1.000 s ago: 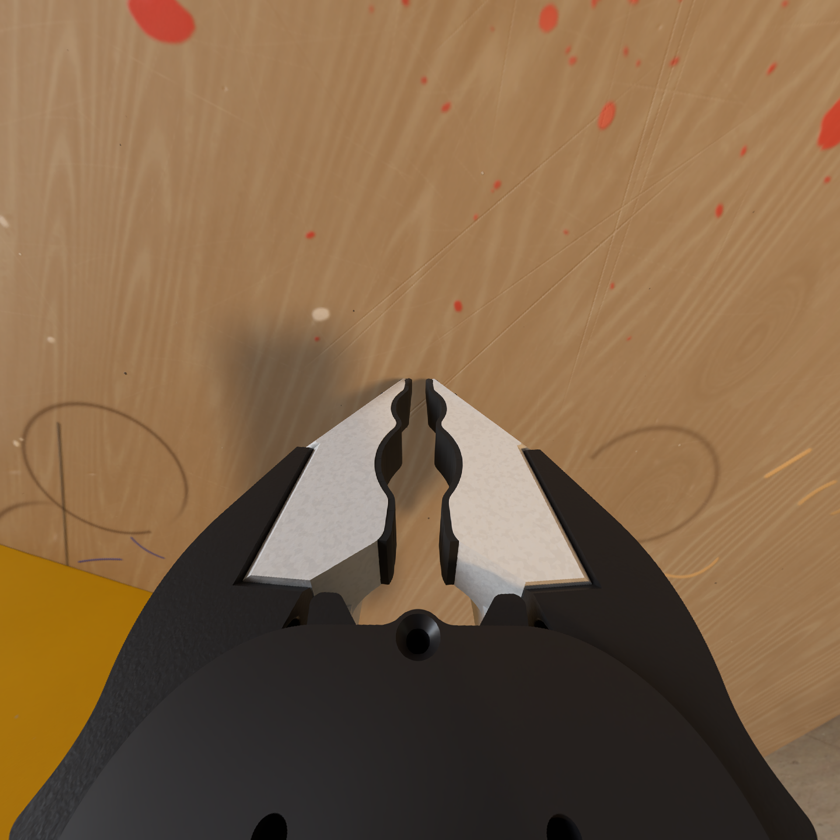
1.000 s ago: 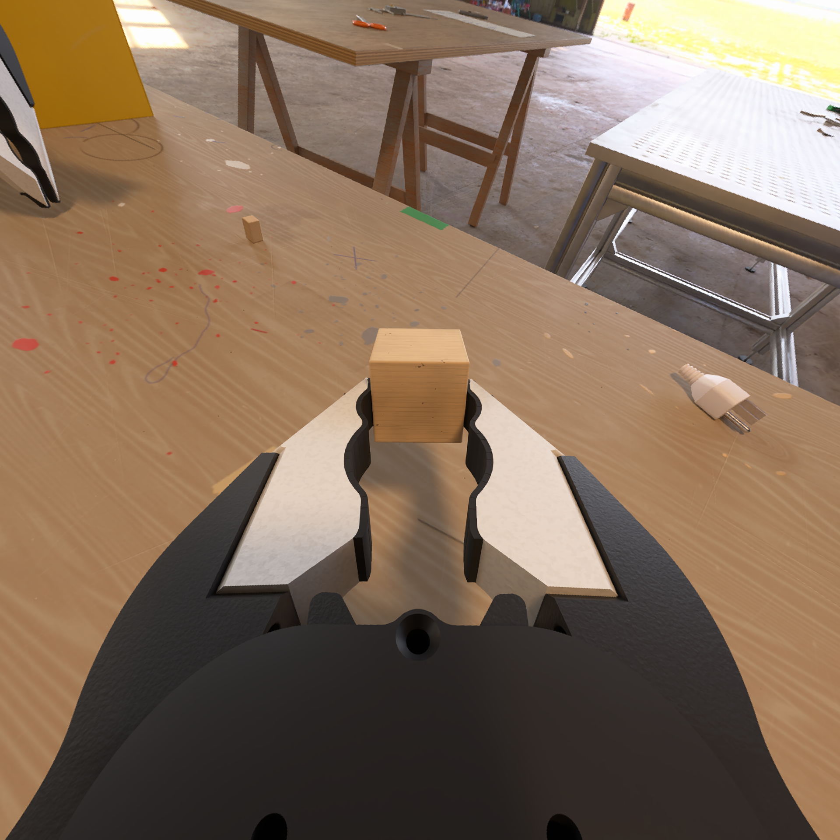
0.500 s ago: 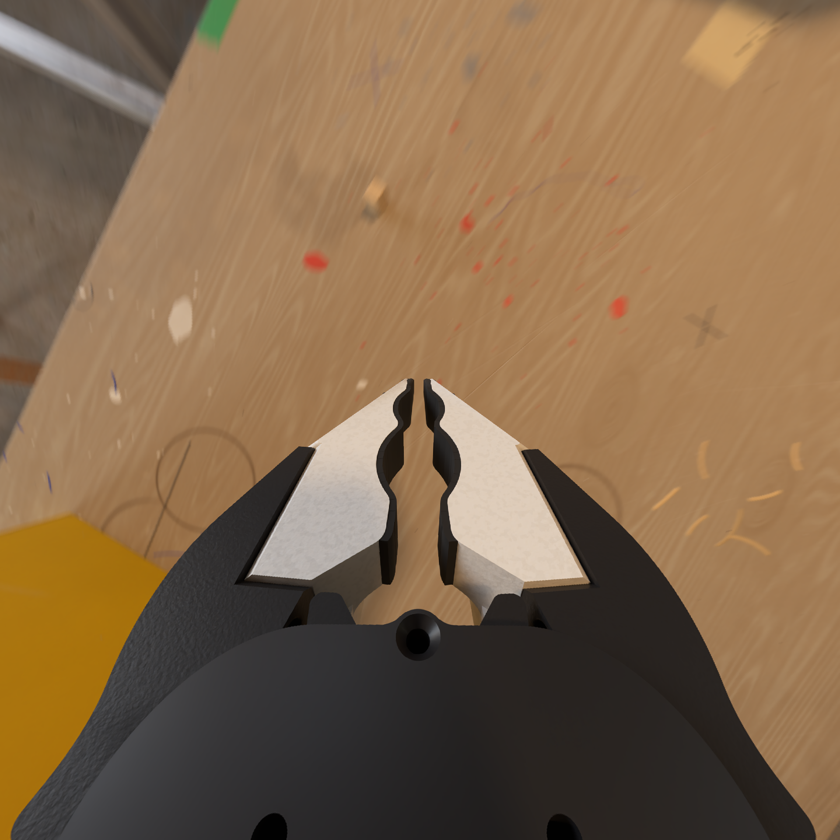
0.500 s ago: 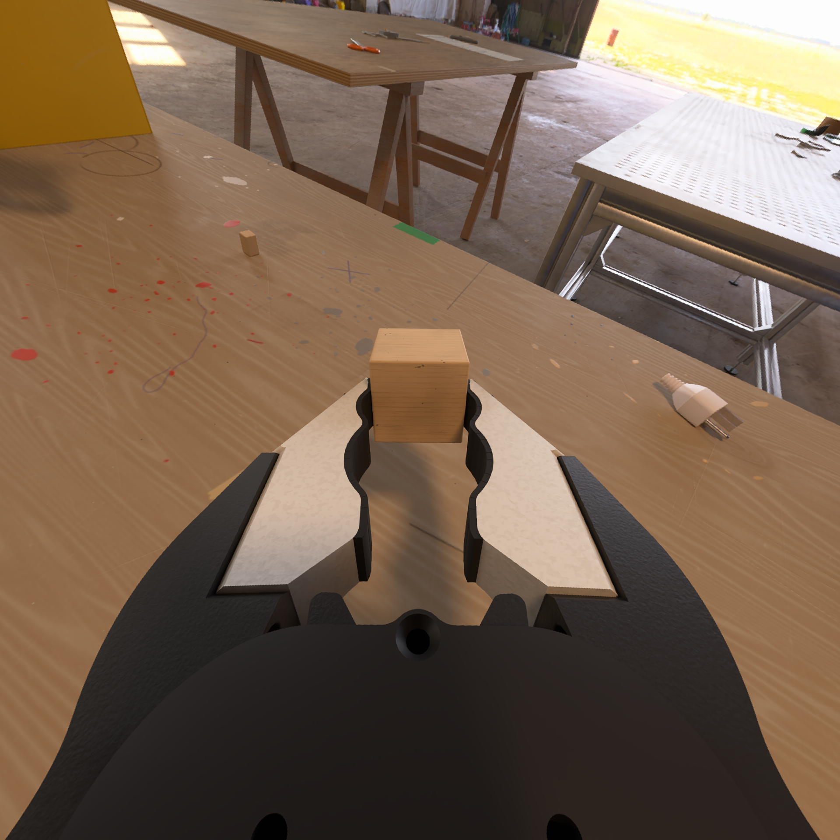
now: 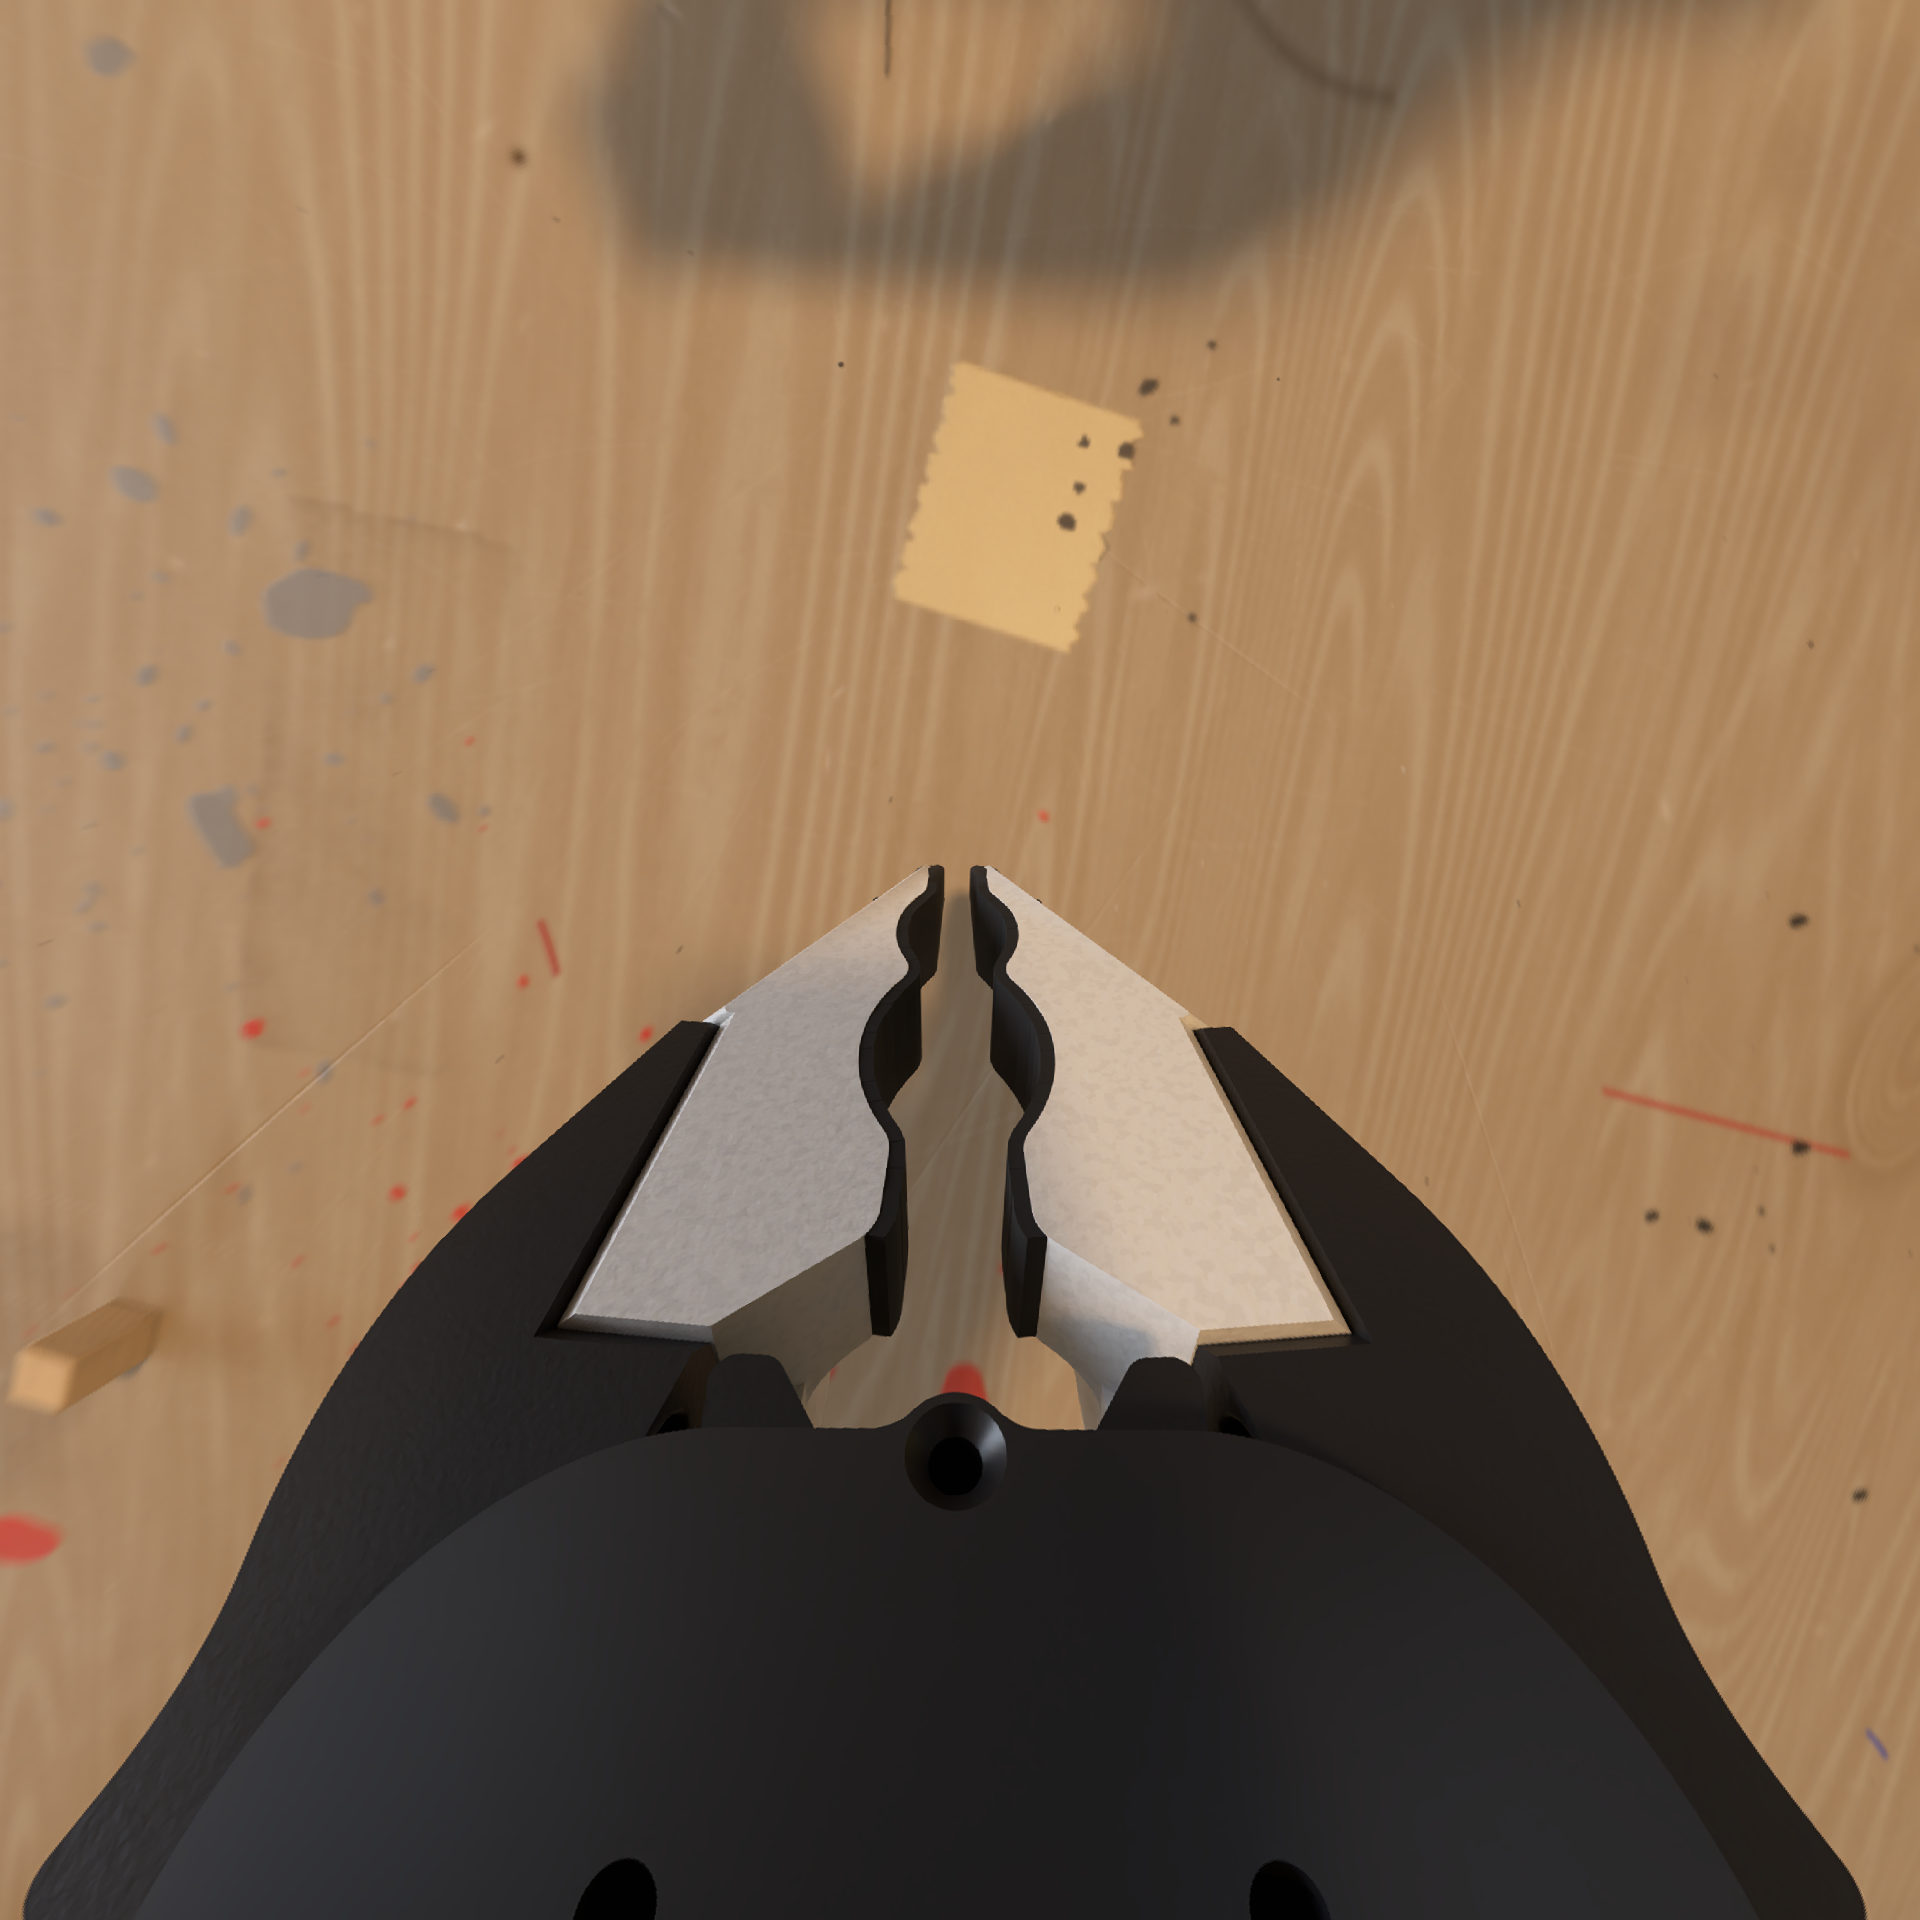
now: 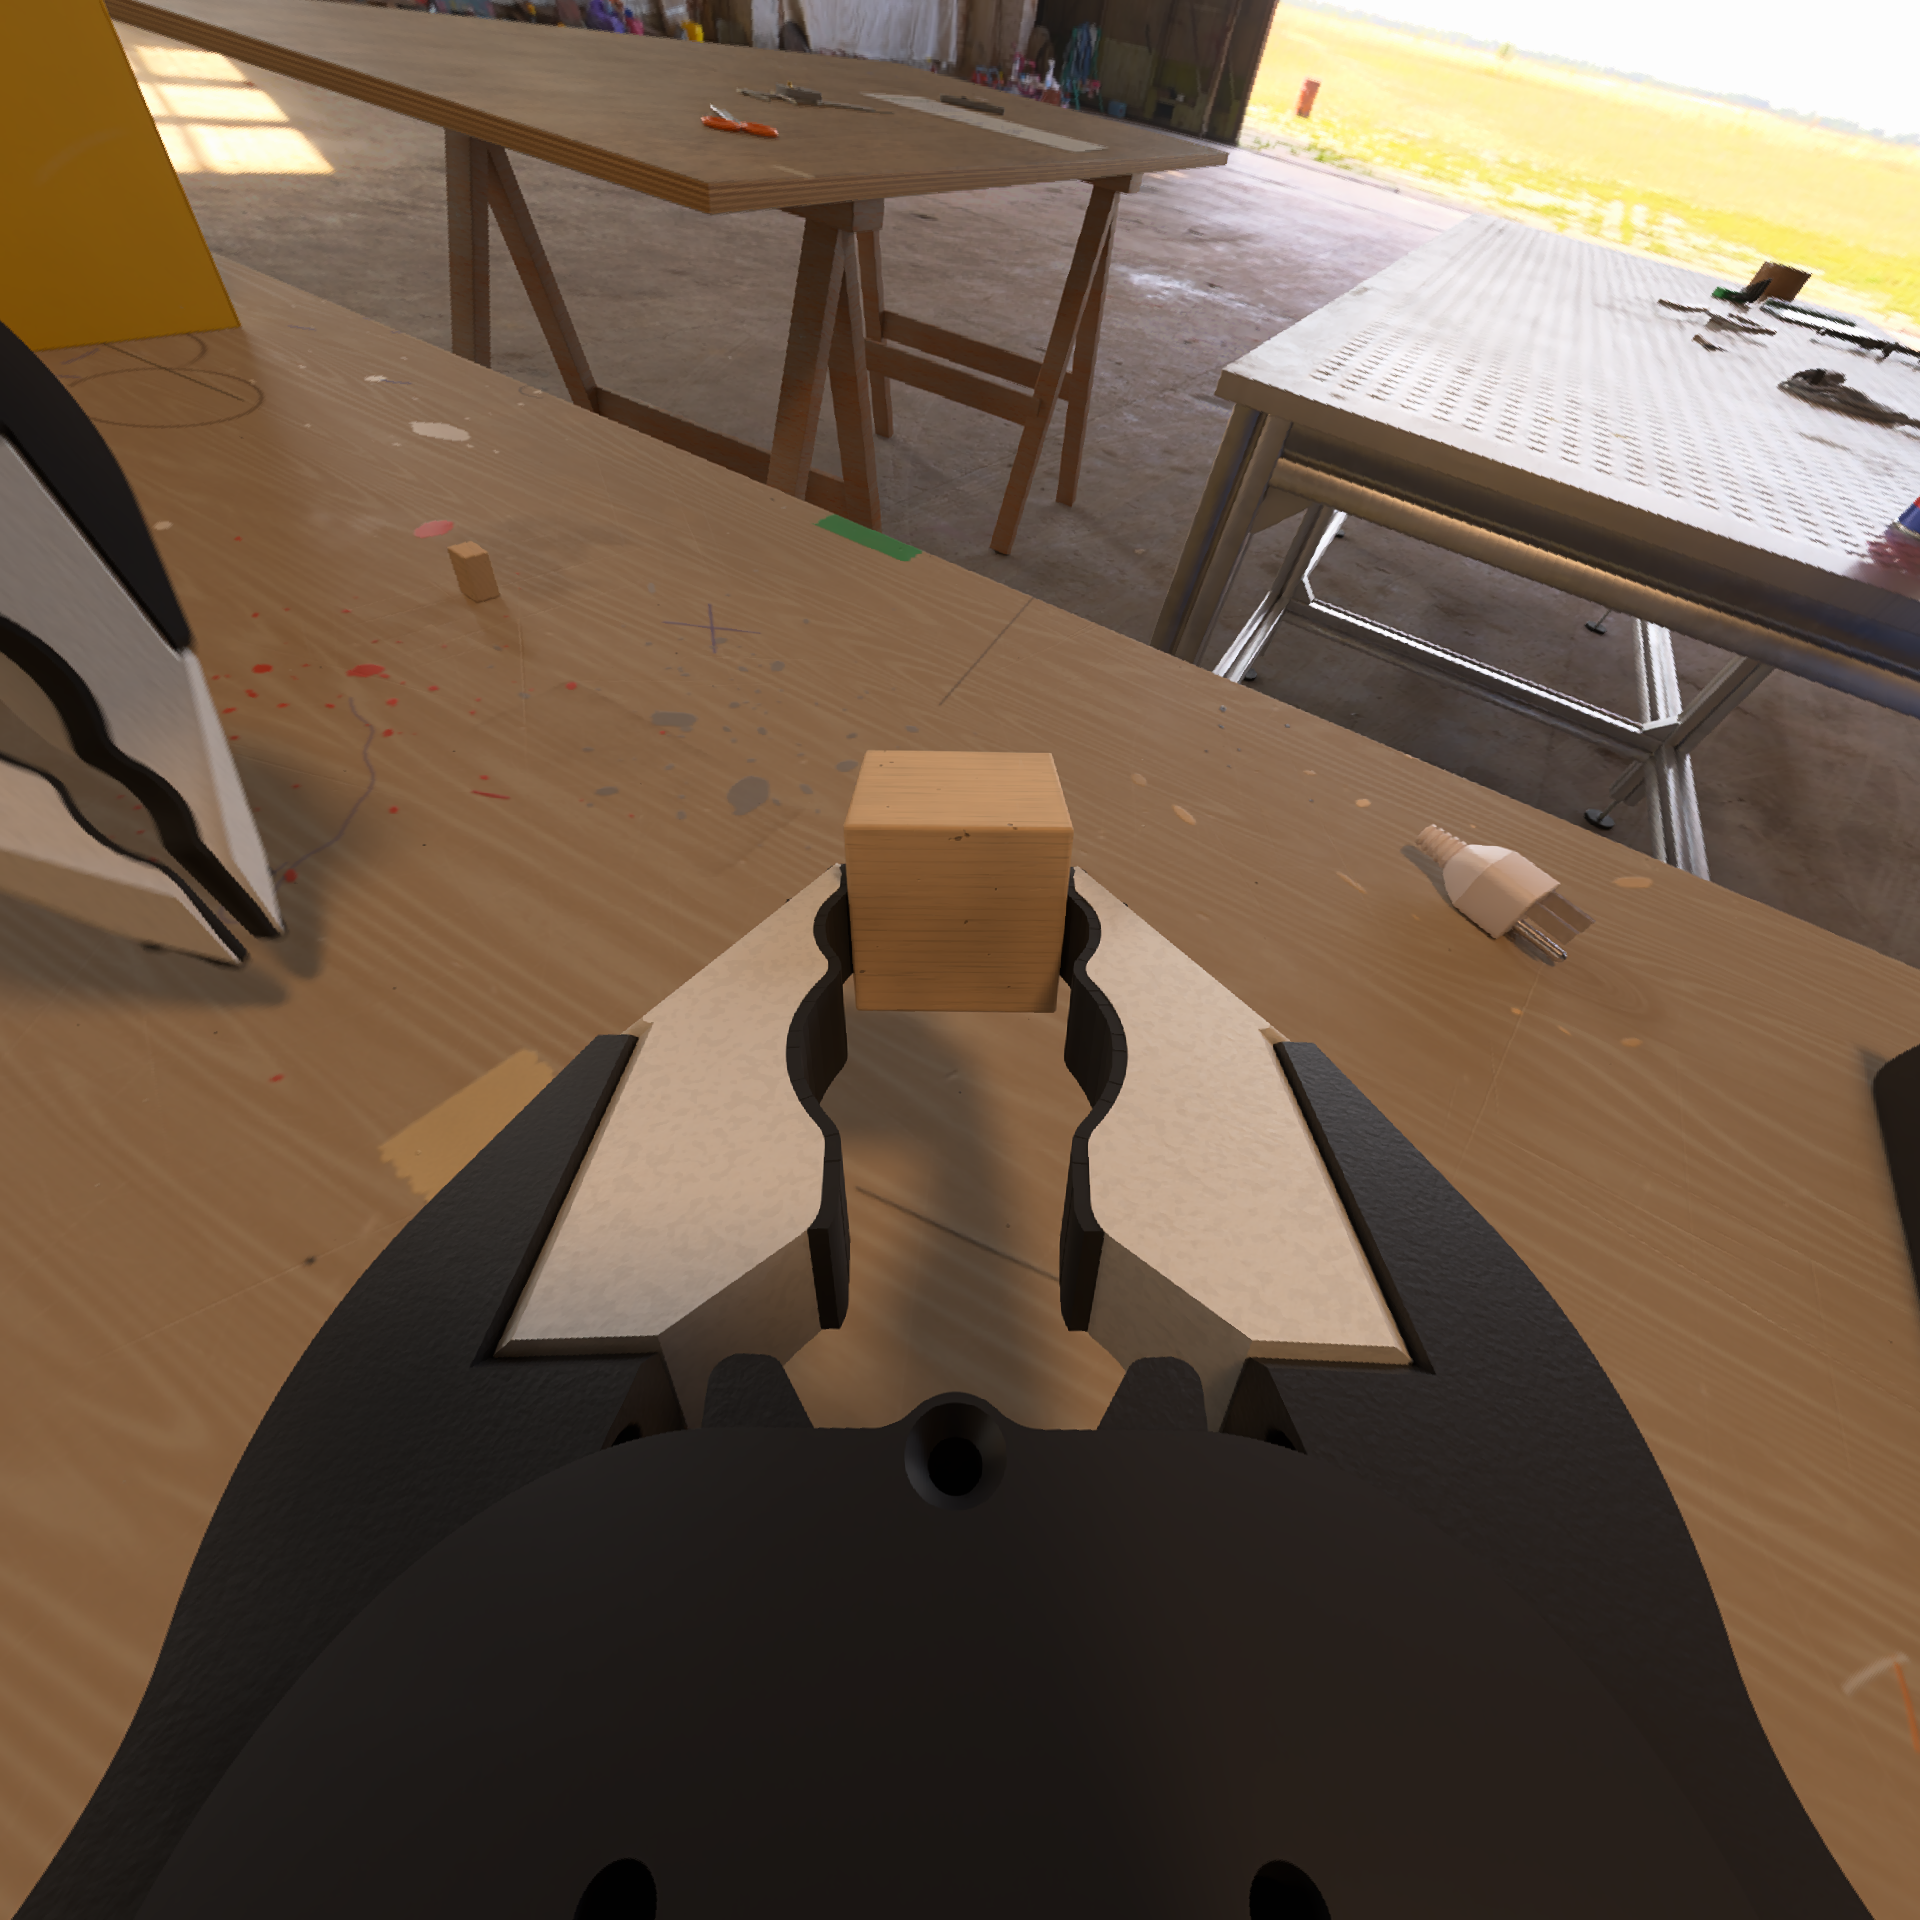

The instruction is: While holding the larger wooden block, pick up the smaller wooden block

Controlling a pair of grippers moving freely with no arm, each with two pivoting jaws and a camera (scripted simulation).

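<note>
My right gripper (image 6: 956,883) is shut on the larger wooden block (image 6: 958,925) and holds it above the wooden table (image 6: 623,935). The smaller wooden block (image 6: 474,571) stands far off on the table to the left. In the left wrist view it (image 5: 83,1356) lies at the lower left, beside and behind my fingers. My left gripper (image 5: 954,883) is shut and empty, pointing down at the table. It also shows at the left edge of the right wrist view (image 6: 255,940), close to the tabletop.
A tan tape patch (image 5: 1013,509) lies ahead of the left gripper. A white plug (image 6: 1496,894) lies to the right. A yellow panel (image 6: 83,156) stands at the back left. A trestle table (image 6: 727,145) and a metal perforated table (image 6: 1558,384) stand beyond the table's edge.
The left gripper has swung across the table toward the right gripper and now shows in the right wrist view. The smaller block went from ahead of it to its lower left. The right gripper keeps its block.
</note>
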